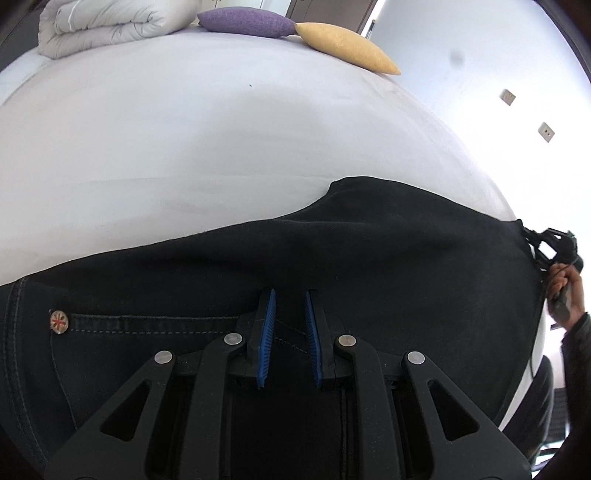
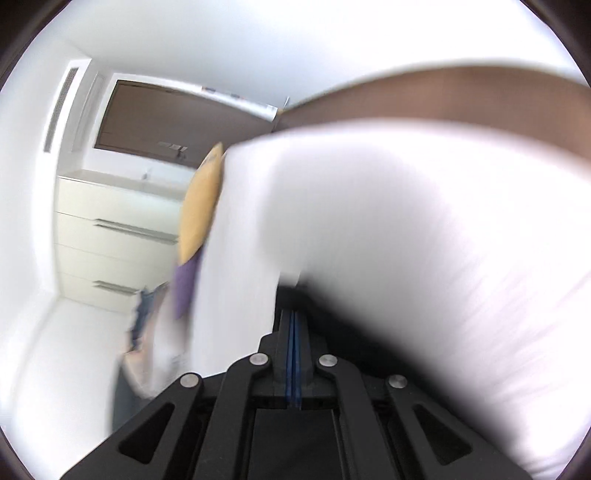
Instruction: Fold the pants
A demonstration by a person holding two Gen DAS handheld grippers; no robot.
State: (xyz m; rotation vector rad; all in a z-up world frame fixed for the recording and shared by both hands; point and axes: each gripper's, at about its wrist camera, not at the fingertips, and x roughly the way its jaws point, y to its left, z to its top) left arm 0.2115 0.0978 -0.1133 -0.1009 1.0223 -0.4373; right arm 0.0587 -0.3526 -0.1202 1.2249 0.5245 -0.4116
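Observation:
Black pants (image 1: 369, 251) lie across the near side of a white bed (image 1: 221, 147), with a pocket rivet at the left. My left gripper (image 1: 290, 295) rests on the pocket area. Its blue pads are narrowly apart, with a stitched fold of the dark cloth between them. At the far right my right gripper (image 1: 532, 236), held by a hand (image 1: 565, 291), meets the pants' end, which is drawn out to a point. The right wrist view is blurred. It shows the right gripper (image 2: 294, 314) with pads together and dark cloth (image 2: 351, 325) at the tips.
A folded white duvet (image 1: 103, 26), a purple cushion (image 1: 247, 22) and a yellow cushion (image 1: 347, 46) lie at the bed's far end. A cream chest of drawers (image 2: 110, 229) stands beyond the bed (image 2: 406, 221). The wall with sockets is on the right.

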